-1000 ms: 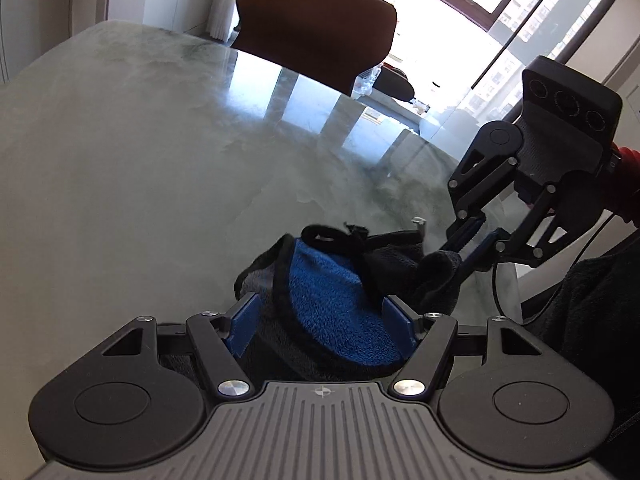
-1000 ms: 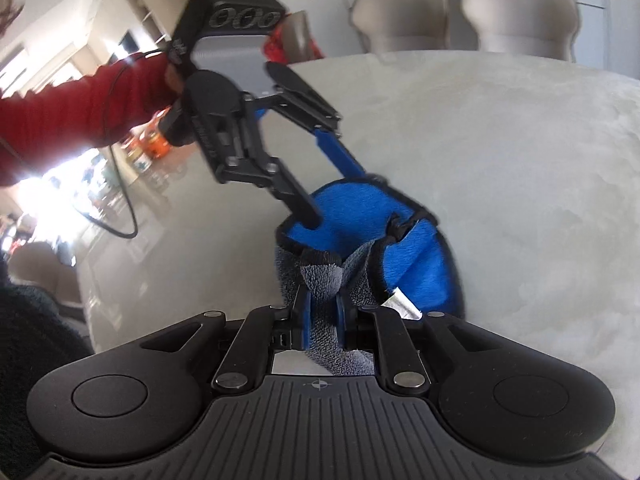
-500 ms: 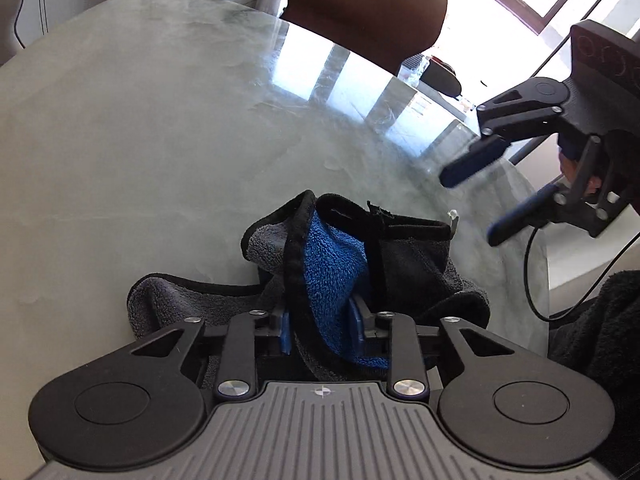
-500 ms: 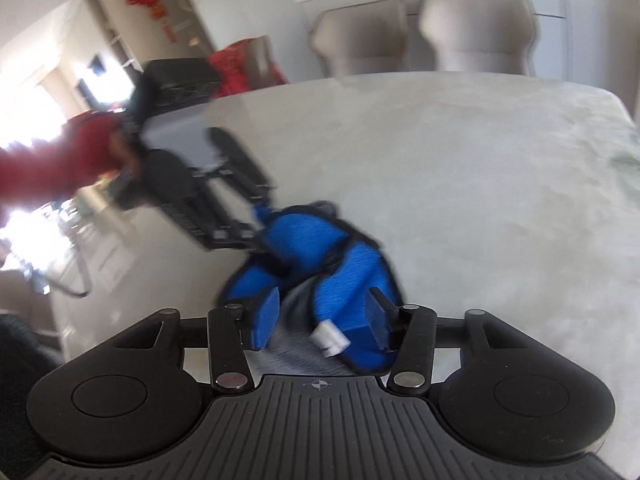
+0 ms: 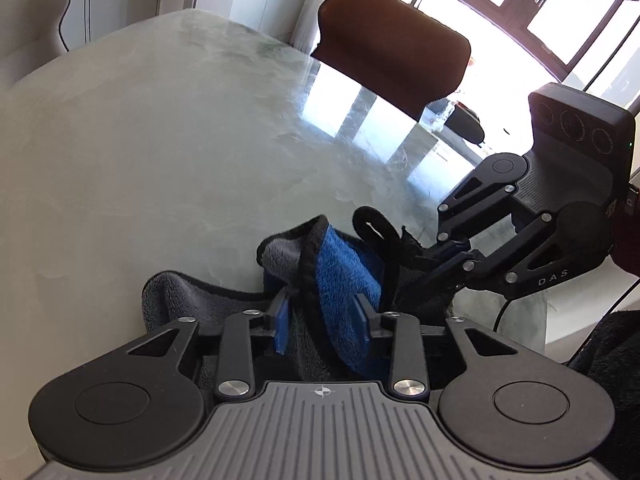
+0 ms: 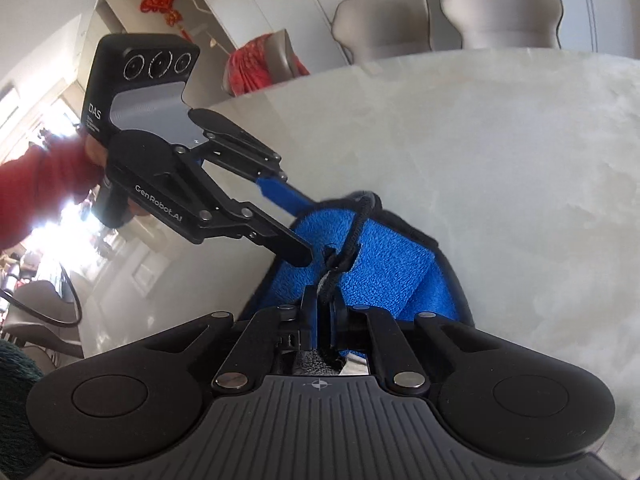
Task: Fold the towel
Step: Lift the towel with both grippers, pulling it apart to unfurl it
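- Towel [image 5: 340,276], blue and grey: lying bunched on marble table [image 5: 160,152];
- Left gripper [image 5: 322,320]: standing wide, straddling towel;
- Right gripper [image 6: 323,312], at 3 o'clock: pinching towel's black edge.

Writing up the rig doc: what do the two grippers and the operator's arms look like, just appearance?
Both grippers are matte black linkage bodies with blue finger pads and silver pivot screws. The left gripper reads "DAS" and "GenRobot.AI" in white, with three round lenses on its top block and a black cable trailing off. The right gripper also reads "DAS", again with three lenses and a cable. Sleeves are red.
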Tool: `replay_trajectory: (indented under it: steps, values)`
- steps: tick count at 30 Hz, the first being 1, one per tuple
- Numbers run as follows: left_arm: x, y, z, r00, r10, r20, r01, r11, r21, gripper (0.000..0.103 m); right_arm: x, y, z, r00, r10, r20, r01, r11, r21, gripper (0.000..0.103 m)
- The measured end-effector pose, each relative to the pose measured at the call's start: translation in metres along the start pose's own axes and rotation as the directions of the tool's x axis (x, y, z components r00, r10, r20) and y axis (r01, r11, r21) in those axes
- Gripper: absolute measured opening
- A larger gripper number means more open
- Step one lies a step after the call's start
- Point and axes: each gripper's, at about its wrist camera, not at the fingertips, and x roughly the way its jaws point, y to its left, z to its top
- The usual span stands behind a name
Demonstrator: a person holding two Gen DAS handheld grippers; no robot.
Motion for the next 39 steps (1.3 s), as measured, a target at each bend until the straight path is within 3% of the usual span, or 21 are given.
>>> replay_trajectory:
  steps: [2, 5, 7, 9, 12, 16, 20, 24, 29, 33, 35, 39]
  values:
    - [-0.006, 0.002, 0.000, 0.999, -0.011, 0.032, 0.010, 1.000, 0.003, 0.059, -0.010, 0.001, -0.002, 1.000, -0.010, 0.020, 0.010, 1.000, 0.005, 0.006]
    - [-0.004, 0.002, 0.002, 1.000, -0.002, 0.010, 0.002, 1.000, 0.015, 0.057, -0.020, 0.003, -0.004, 0.999, -0.015, 0.044, 0.014, 1.000, 0.025, 0.006]
    - [0.005, -0.003, 0.002, 1.000, 0.006, -0.017, -0.006, 1.000, 0.028, 0.048, -0.026, 0.005, -0.005, 0.998, -0.021, 0.052, 0.020, 0.999, 0.028, 0.006]
    - [0.008, -0.007, 0.005, 0.999, 0.010, -0.043, -0.008, 0.999, 0.037, 0.029, -0.032, 0.007, -0.007, 0.998, -0.028, 0.062, 0.026, 0.999, 0.028, 0.006]
    - [0.006, -0.014, 0.005, 0.998, 0.019, -0.054, -0.015, 0.998, 0.058, 0.012, -0.037, 0.012, -0.006, 0.995, -0.046, 0.086, 0.043, 0.998, 0.038, 0.006]
    - [-0.005, -0.024, 0.002, 0.998, 0.046, -0.038, -0.042, 0.995, 0.094, 0.010, -0.046, 0.016, -0.005, 0.987, -0.080, 0.137, 0.073, 0.996, 0.053, 0.006]
    - [-0.027, -0.026, 0.000, 0.993, 0.119, 0.024, -0.119, 0.993, 0.001, 0.009, -0.067, 0.021, 0.004, 0.970, -0.114, 0.214, 0.109, 0.993, 0.038, 0.006]
    - [-0.063, -0.026, -0.003, 0.981, 0.142, 0.134, -0.127, 0.985, -0.118, 0.009, -0.092, 0.022, 0.020, 0.946, -0.134, 0.294, 0.136, 0.991, 0.016, 0.006]
    - [-0.134, -0.020, -0.007, 0.933, 0.238, 0.272, -0.186, 0.962, -0.202, 0.009, -0.121, 0.023, 0.056, 0.904, -0.131, 0.408, 0.162, 0.986, -0.043, 0.006]
    - [-0.189, -0.014, -0.004, 0.867, 0.316, 0.386, -0.214, 0.934, -0.285, 0.009, -0.130, 0.023, 0.101, 0.872, -0.109, 0.477, 0.182, 0.977, -0.111, 0.006]
    - [-0.208, -0.013, 0.005, 0.833, 0.365, 0.416, -0.252, 0.920, -0.301, 0.009, -0.127, 0.021, 0.126, 0.867, -0.101, 0.488, 0.190, 0.972, -0.136, 0.006]
    - [-0.217, -0.018, 0.030, 0.790, 0.414, 0.452, -0.280, 0.900, -0.334, 0.009, -0.118, 0.014, 0.172, 0.862, -0.086, 0.499, 0.196, 0.965, -0.174, 0.006]
